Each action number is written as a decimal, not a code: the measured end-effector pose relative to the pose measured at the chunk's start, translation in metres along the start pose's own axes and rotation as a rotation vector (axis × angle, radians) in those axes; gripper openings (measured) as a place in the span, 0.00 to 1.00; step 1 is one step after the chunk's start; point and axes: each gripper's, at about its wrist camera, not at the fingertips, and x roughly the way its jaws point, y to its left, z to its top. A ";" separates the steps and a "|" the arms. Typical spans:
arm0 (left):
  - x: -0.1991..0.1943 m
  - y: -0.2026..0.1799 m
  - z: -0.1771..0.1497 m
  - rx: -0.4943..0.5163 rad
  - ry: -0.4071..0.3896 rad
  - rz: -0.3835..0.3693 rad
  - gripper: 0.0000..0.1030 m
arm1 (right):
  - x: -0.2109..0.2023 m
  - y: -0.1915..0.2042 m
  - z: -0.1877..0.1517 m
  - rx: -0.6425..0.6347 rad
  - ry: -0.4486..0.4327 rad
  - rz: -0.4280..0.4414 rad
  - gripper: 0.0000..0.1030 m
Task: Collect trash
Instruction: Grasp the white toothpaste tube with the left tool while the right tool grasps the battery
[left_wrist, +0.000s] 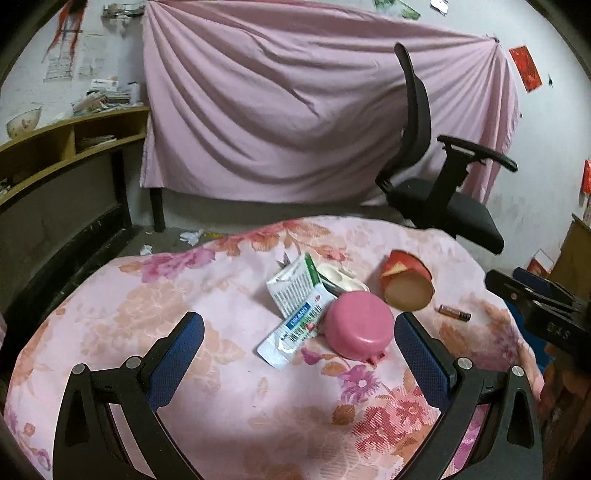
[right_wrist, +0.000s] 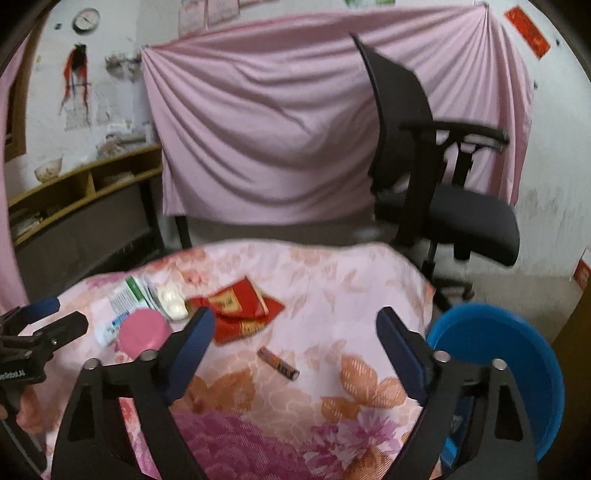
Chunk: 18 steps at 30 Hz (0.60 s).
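Trash lies in a loose cluster on a table covered by a flowered pink cloth. Nearest the left gripper sits one pink round lid, dome up, resting on a white foil sachet. Behind that are a white and green carton and a cream plastic tray, overlapping each other. One red paper cup, crushed flat in the right wrist view, lies on its side to the right, and one battery lies alone on bare cloth, apart from the rest.

Both tools are released: the left gripper's jaws stand wide with nothing between the pads, the lid just ahead of the gap. The right gripper is likewise spread and empty, the battery lying ahead between its fingers.

A blue tub sits just past the table's right edge. One black office chair stands beyond the far edge, before a hung pink sheet. Cloth near both grippers is bare.
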 end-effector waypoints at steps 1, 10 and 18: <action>0.002 -0.001 0.001 0.008 0.012 -0.003 0.98 | 0.004 -0.002 -0.001 0.009 0.026 0.004 0.79; 0.028 0.004 0.000 -0.011 0.130 -0.050 0.87 | 0.030 -0.007 -0.006 0.045 0.176 0.028 0.60; 0.044 0.019 0.009 -0.016 0.184 -0.066 0.69 | 0.047 -0.003 -0.010 0.017 0.268 0.023 0.47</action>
